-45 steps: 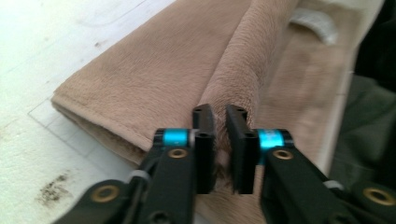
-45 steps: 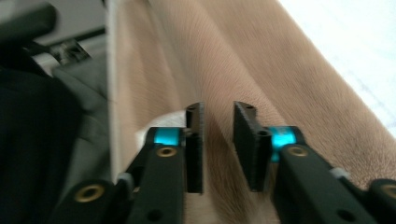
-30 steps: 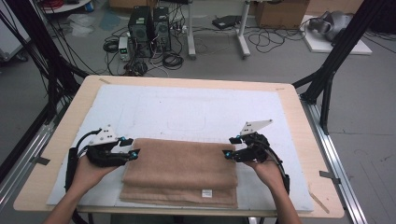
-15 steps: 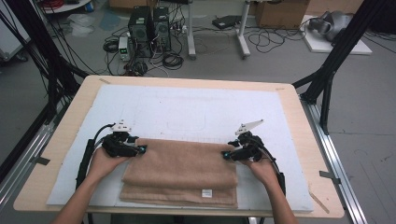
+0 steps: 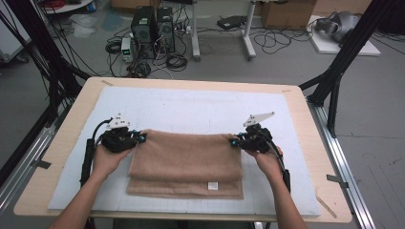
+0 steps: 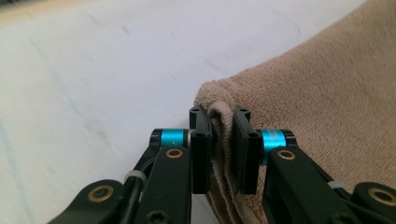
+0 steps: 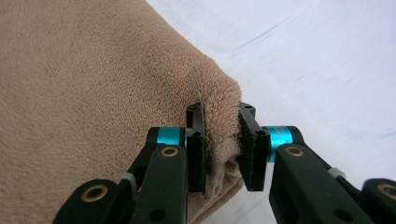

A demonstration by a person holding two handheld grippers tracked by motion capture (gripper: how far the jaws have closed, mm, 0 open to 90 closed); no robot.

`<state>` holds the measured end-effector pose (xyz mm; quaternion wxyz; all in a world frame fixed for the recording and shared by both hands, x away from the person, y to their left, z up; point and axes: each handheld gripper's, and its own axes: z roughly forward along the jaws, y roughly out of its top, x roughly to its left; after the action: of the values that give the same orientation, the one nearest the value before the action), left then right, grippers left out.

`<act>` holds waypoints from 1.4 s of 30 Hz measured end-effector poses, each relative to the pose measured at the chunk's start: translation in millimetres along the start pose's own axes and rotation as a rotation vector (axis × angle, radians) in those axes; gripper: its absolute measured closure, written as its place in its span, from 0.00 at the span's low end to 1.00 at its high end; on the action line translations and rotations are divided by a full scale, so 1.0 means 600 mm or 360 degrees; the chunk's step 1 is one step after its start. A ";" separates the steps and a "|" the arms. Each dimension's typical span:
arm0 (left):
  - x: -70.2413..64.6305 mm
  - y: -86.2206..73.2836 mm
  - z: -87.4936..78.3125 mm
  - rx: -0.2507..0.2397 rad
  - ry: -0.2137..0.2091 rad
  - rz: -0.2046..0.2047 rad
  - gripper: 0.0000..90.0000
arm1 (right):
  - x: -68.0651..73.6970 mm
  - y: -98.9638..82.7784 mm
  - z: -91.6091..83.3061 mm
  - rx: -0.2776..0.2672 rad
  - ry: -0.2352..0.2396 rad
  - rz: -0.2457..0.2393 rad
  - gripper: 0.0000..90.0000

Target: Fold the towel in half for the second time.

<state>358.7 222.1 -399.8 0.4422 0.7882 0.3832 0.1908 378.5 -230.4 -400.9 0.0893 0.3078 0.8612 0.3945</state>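
Between each pair of jaws we have a far corner of the folded towel [image 5: 185, 164], pinched as the jaws have just been closing.

From the jaws outward: our left gripper [image 6: 219, 149] clamps the far-left corner, our right gripper [image 7: 223, 149] the far-right one, so the towel's long axis runs left to right between the two hands. Its body lies toward us on the white mat [image 5: 200, 107] covering the bench [image 5: 305, 119]; each hand is equally near its own corner.

Left tongs [image 5: 141, 137] and right tongs [image 5: 232, 141] have just closed, each pinching a far corner of the towel [image 5: 186, 155], forearms reaching from the near side.
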 end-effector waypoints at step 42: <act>-0.018 -0.063 0.026 0.0178 -0.0095 0.0081 0.73 | 0.024 -0.039 0.039 0.0094 0.0005 -0.0025 0.73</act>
<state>345.3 217.2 -439.8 0.4038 0.8265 0.3596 0.1569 365.6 -218.7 -432.5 0.0819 0.3028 0.8750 0.3689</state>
